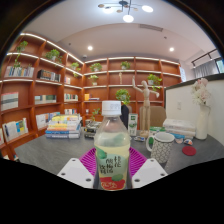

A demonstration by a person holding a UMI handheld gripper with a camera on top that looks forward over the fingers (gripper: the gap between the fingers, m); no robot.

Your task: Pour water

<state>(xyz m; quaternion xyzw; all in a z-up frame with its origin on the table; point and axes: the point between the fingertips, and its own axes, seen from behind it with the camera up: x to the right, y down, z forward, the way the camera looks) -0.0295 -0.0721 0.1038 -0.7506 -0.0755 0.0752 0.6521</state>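
Gripper: the gripper (112, 172) points forward over a grey table (50, 152), and its two fingers show at the bottom of the view, one at each side of a bottle.
Fingers: the left finger (74, 172) and the right finger (150, 172) are light-coloured; they stand close against the two sides of the bottle, and the pink pads (90, 160) press on it, so the gripper pinches the bottle.
Bottle: a clear plastic bottle (112, 150) with a white cap stands upright between the fingers. It has a label with green, white and red parts. The print on the label is too small to read.
Mug: a white mug (161, 146) with a green pattern stands on the table, ahead of the fingers and to the right of the bottle. Its handle points toward the bottle. It is near the bottle but apart from it.
Red object: a small flat red thing (189, 151) lies on the table just beyond the mug, to its right. What it is cannot be told.
Books: a low pile of books (62, 126) lies on the table beyond the left finger.
Shelves: wooden shelves (40, 80) with books and green plants fill the wall behind the table.
Figure: a wooden figure (144, 103) stands upright beyond the bottle, a little to its right.
Vase: a white vase with pale flowers (203, 108) stands at the far right side, beyond the mug.
Ceiling: a lamp (127, 12) hangs above.
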